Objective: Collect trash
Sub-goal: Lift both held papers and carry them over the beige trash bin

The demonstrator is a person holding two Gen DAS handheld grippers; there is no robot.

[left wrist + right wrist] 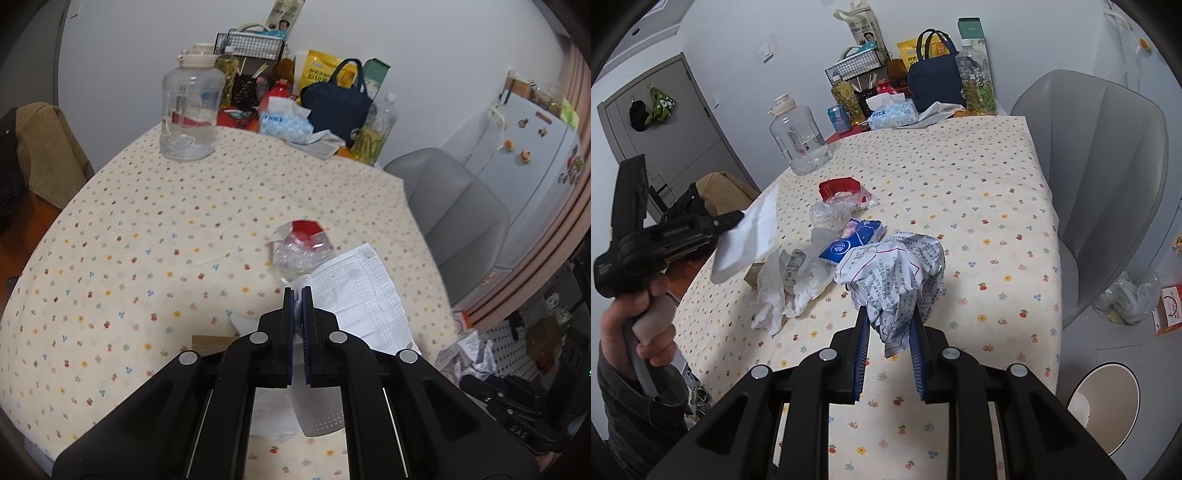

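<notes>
Two pieces of trash are already in my claws. My left claw (298,291) is clenched on a corner of a white face mask (364,295), a pleated, embossed rectangle of soft fabric; from the right wrist view the mask (750,236) hangs stiff and flat, lifted off the desk (979,206) at its left edge. My right claw (892,325) is grasping a crumpled paper wrapper (894,277), white with dense small print and thin red lines, bunched into a puffy, creased ball that bulges above the blue ribbed pads (862,347).

More trash lies on the desk between the two claws: a wrinkled translucent plastic film (783,288), a blue and white packet (855,240), a wad of clear crinkly cellophane (829,216), and a red torn-open wrapper (840,188) with a white inside. The desk wears a cream cloth dotted with small flowers. Farther back stand a clear ribbed plastic jug (799,138), a blue tissue box (892,114) and a navy fabric bag (936,83). A grey moulded chair (1108,177) sits at the right side of the desk.
</notes>
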